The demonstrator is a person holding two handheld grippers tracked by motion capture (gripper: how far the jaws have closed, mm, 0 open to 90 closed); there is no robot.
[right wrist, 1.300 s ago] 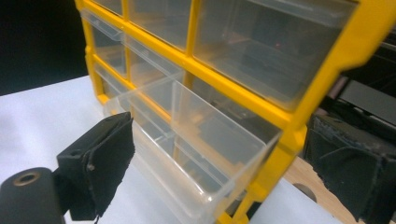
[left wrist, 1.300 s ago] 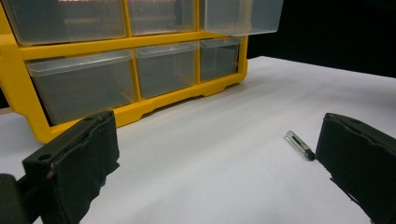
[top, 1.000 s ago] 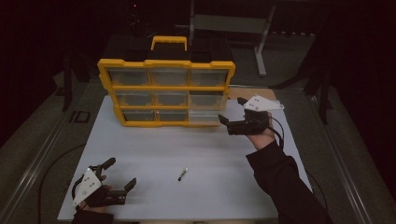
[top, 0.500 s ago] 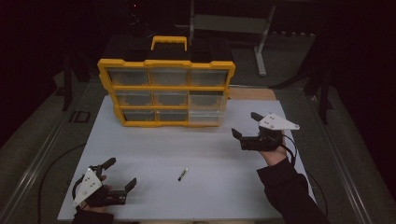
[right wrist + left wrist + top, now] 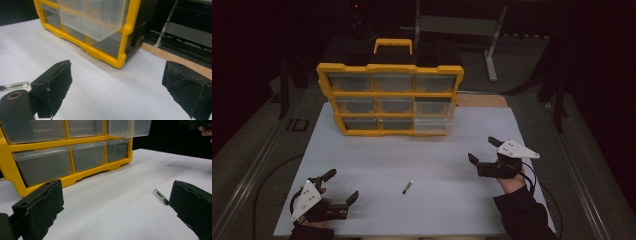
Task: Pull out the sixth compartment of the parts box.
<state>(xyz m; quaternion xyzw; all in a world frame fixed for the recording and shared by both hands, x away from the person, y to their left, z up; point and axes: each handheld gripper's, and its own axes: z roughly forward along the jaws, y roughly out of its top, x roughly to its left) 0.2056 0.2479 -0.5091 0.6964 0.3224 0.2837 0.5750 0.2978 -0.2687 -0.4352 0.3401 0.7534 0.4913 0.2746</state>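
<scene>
Since the earlier frame, right gripper point(image 5: 484, 153) has drawn back from the drawer cabinet point(image 5: 389, 99), jaws apart; left gripper point(image 5: 343, 186) gapes too; small light vial point(image 5: 407, 186) lies lower centre on the counter point(image 5: 452, 200), probably slippery; pinch mid-body.

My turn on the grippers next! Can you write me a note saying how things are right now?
Left gripper: jaws open, empty, low at the near left of the white mat.
Right gripper: jaws open, empty, at the right of the mat, apart from the drawer box.
Small tube: lies flat on the mat between the two grippers, untouched.
Done: the bottom right drawer is pulled out a little.
Left, probably: pick up the tube, drop it in the open drawer, push the drawer shut.
</scene>
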